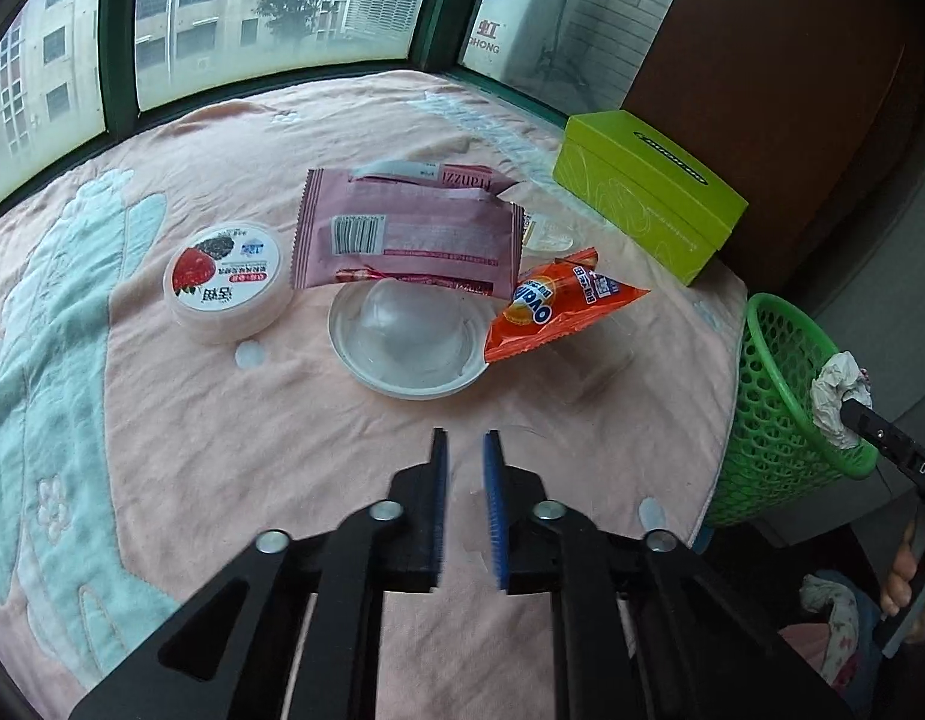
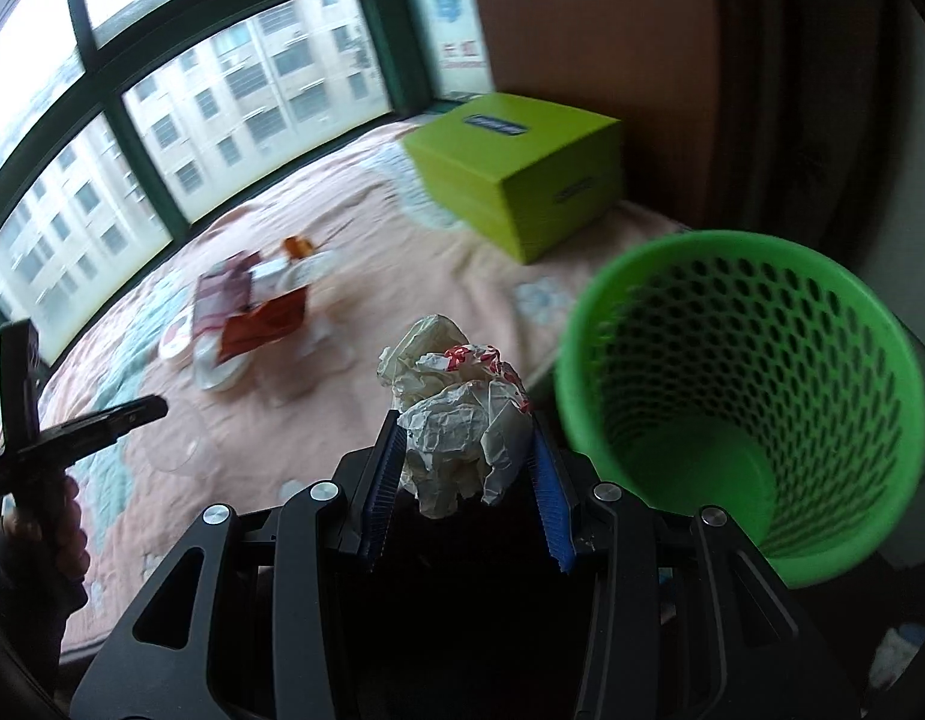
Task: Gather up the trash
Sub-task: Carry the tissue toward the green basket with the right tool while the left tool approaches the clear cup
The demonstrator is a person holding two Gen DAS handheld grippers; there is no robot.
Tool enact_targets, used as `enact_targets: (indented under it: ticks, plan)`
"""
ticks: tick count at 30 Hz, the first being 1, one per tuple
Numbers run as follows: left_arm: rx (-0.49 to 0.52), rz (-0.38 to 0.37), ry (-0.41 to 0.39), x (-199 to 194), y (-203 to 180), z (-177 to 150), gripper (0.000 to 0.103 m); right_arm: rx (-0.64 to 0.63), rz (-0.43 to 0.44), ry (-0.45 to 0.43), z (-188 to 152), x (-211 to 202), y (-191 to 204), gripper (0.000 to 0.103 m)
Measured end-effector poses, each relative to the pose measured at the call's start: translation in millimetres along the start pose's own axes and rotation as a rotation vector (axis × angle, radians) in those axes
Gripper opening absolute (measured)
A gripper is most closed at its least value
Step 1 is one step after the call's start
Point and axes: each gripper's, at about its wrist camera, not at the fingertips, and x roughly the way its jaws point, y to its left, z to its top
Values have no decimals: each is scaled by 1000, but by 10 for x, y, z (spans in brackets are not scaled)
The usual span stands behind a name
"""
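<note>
My right gripper (image 2: pixel 465 417) is shut on a crumpled white paper wad (image 2: pixel 456 420) with red print. It hangs just left of the green mesh basket (image 2: pixel 738 396), whose inside looks empty. In the left wrist view the wad (image 1: pixel 831 402) sits at the basket's (image 1: pixel 780 408) near rim. My left gripper (image 1: pixel 465 435) hovers over the pink cloth with its jaws nearly together and nothing visible between them. Beyond it lie a clear dome lid (image 1: pixel 405 342), an orange sachet (image 1: pixel 558 306), a pink wrapper (image 1: pixel 402 234) and a strawberry yoghurt cup (image 1: pixel 228 282).
A lime-green tissue box (image 1: pixel 648 204) stands at the table's back right, near a brown wall. Windows with green frames run behind the table. The basket stands off the table's right edge. A person's hand (image 1: pixel 912 576) grips the right tool's handle.
</note>
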Motion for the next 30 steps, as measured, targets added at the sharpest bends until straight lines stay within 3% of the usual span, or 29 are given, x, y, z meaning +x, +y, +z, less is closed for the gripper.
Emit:
enact_targets:
  ticks: [6, 7, 8, 9, 10, 12, 14, 17, 26, 30]
  plan:
    - [1, 4, 8, -18, -18, 2, 10, 4, -13, -12, -25, -49, -57, 42]
    - [3, 0, 8, -31, -23, -3, 19, 7, -9, -14, -22, -51, -65, 42]
    - [5, -1, 8, -55, -32, -11, 39, 8, -6, -14, -12, -43, -68, 42]
    - [6, 6, 3, -74, -38, -14, 46, 6, -5, -16, -10, -43, -61, 42]
    - [13, 16, -13, -122, -56, -15, 53, 6, -4, -17, 0, -41, -61, 42]
    - [24, -3, -22, -165, -81, -13, 56, 7, 2, -18, 3, -38, -56, 42]
    - [45, -3, -25, -193, -132, -27, 73, 5, 4, -18, 0, -36, -49, 42]
    - [81, -10, -12, -175, -199, -68, 89, 5, 3, -18, -1, -34, -54, 42]
    - [166, 48, 26, 7, -329, -145, 90, 32, -77, -17, 36, -45, -277, 42]
    - [183, 66, 43, 67, -339, -168, 77, 58, -117, -14, 55, -35, -451, 43]
